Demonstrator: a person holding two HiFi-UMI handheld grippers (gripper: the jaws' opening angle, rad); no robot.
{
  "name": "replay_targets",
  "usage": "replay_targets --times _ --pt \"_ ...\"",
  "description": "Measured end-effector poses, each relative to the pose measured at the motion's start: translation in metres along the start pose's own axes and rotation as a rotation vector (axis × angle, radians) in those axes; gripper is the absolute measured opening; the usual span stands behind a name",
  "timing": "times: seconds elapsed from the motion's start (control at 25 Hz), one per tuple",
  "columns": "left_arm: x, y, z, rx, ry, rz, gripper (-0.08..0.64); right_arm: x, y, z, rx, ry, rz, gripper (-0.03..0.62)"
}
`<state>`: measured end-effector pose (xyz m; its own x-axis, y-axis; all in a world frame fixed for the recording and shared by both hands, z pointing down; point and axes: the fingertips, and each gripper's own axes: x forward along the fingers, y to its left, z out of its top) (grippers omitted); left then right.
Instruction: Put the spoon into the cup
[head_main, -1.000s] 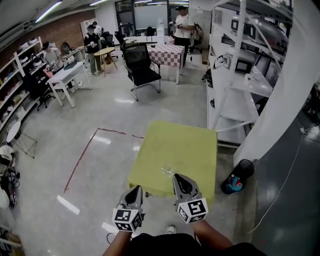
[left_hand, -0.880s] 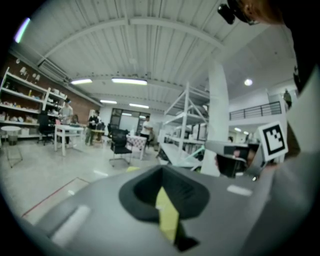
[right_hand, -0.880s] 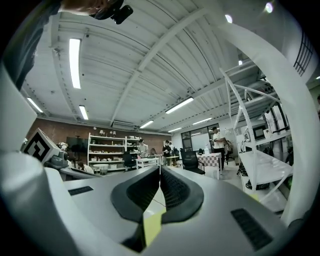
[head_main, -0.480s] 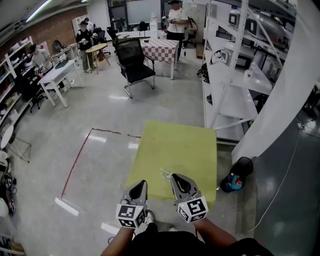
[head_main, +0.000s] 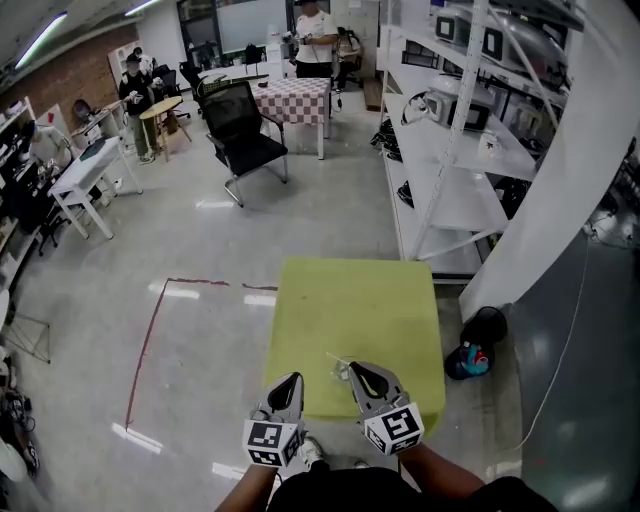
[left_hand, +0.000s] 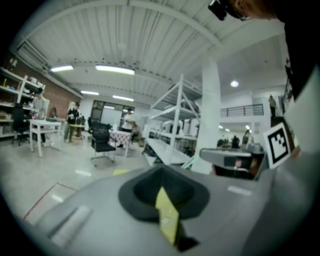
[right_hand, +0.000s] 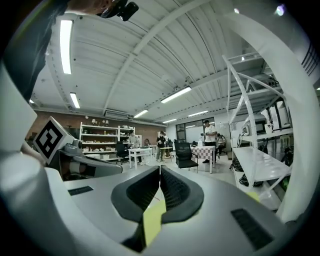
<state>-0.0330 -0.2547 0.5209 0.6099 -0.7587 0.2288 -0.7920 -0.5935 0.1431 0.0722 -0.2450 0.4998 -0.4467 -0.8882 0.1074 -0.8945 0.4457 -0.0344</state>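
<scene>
A yellow-green table (head_main: 355, 310) stands in front of me in the head view. Near its front edge lies a small clear object (head_main: 340, 366) with a thin pale stem; it is too small to tell cup from spoon. My left gripper (head_main: 292, 381) hovers at the table's near left edge, its jaws together and holding nothing. My right gripper (head_main: 359, 369) is just right of the clear object, its jaws also together and holding nothing. In the left gripper view the left gripper (left_hand: 161, 171) points up at the room. The right gripper (right_hand: 160, 170) does the same in its own view, and neither view shows the object.
White shelving (head_main: 450, 150) and a thick white pillar (head_main: 565, 190) stand to the right of the table. A black bin with a colourful item (head_main: 478, 342) sits on the floor by the table's right side. A black chair (head_main: 240, 130), a checkered table (head_main: 295, 98) and people are far back. Red tape (head_main: 150, 330) marks the floor at the left.
The head view has shifted forward and down, so the table sits nearer and more centred. Both grippers stay shut at its near edge, the right one close to the clear object.
</scene>
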Motion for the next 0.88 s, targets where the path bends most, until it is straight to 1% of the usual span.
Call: replay_targets --times 0.28,0.48,0.6,0.76,0.88 --pt "0.027 0.022 0.000 0.016 0.017 -0.096 0.005 0.020 -0.015 -0.011 0.005 0.050 -0.099 0.012" --pt "0.040 0.028 -0.009 0.016 0.027 -0.170 0.005 0.026 -0.024 -0.035 0.045 0.111 -0.176 0.012" --pt "0.045 0.030 -0.015 0.024 0.045 -0.196 0.005 0.027 -0.026 -0.049 0.049 0.152 -0.218 0.012" --pt "0.050 0.028 -0.020 0.010 0.070 -0.223 0.005 0.029 -0.027 -0.059 0.028 0.200 -0.230 0.012" --pt "0.056 0.023 -0.023 0.001 0.085 -0.229 0.005 0.027 -0.031 -0.068 0.022 0.235 -0.230 0.012"
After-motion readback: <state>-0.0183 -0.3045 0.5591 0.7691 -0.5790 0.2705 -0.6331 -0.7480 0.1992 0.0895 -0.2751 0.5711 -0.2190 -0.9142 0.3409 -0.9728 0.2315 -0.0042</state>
